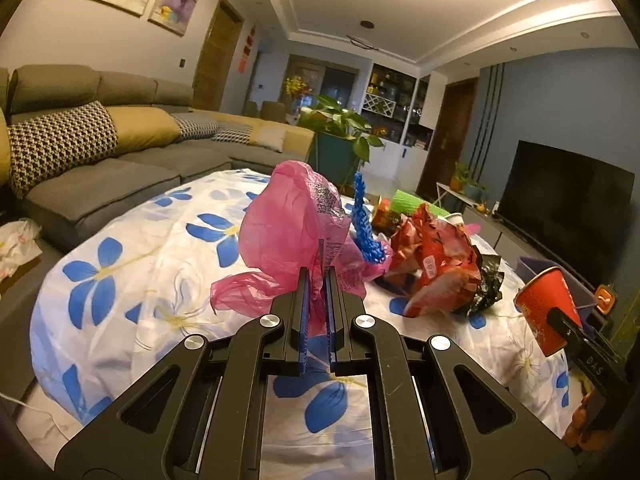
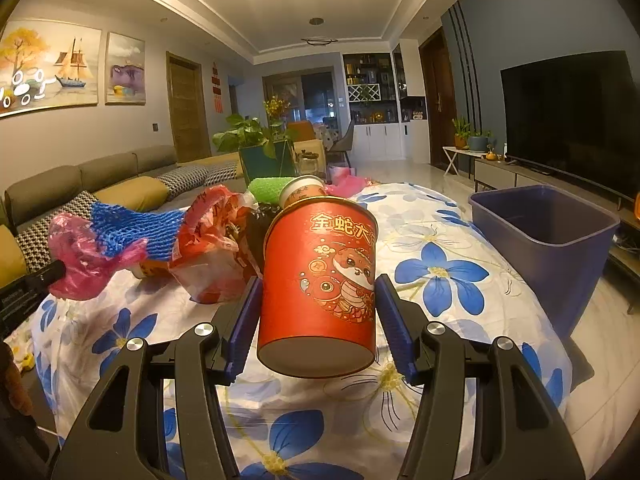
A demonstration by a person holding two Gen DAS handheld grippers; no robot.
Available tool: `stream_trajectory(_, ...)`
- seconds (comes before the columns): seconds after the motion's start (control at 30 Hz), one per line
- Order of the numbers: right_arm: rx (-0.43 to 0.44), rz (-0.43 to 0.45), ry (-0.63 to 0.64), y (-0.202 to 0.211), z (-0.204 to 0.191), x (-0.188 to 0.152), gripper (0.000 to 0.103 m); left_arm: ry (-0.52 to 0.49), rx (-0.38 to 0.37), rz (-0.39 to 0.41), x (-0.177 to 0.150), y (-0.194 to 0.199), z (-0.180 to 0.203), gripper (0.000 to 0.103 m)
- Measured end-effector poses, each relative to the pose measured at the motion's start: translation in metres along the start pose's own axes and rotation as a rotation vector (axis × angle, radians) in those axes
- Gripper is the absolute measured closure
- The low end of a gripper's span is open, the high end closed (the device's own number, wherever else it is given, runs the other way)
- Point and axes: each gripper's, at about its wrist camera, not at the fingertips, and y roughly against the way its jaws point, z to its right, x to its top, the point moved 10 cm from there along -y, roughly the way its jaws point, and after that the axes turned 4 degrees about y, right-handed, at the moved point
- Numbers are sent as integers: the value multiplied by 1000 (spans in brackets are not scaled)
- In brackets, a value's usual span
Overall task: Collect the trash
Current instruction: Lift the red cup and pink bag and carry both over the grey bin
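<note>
My left gripper point(image 1: 318, 276) is shut on a crumpled pink plastic bag point(image 1: 288, 236) and holds it above the flowered tablecloth; a blue foam net point(image 1: 364, 224) hangs against the bag. My right gripper point(image 2: 318, 284) is shut on a red paper cup point(image 2: 320, 288) with a cartoon snake print, held tilted above the table. The cup also shows in the left wrist view point(image 1: 548, 304). A pile of trash lies mid-table: a red crumpled wrapper point(image 1: 436, 260), a black bag point(image 1: 488, 280), a green net point(image 2: 268, 190) and another paper cup point(image 2: 304, 192).
A dark blue bin point(image 2: 548, 240) stands at the table's right edge. The table wears a white cloth with blue flowers point(image 2: 440, 276). A grey sofa point(image 1: 100, 168) lies to the left, a TV point(image 2: 572, 120) to the right, a potted plant point(image 1: 340, 128) beyond.
</note>
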Motion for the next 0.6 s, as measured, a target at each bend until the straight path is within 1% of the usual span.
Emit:
stream_trajectory(0.1, 2, -1, -3, -2, 0, 0, 47, 20, -22, -2, 3, 3, 0, 96)
stream_trajectory(0.23, 3, 3, -5, 0, 0, -1, 47, 10, -47, 19, 8, 13, 6, 96)
stream_trajectory(0.47, 0, 18, -13, 5, 2, 0, 46, -9, -169, 67, 23, 38, 36, 96)
stream_trajectory(0.6, -5, 27, -14, 10, 4, 0, 46, 3, -208, 90, 28, 47, 42, 96)
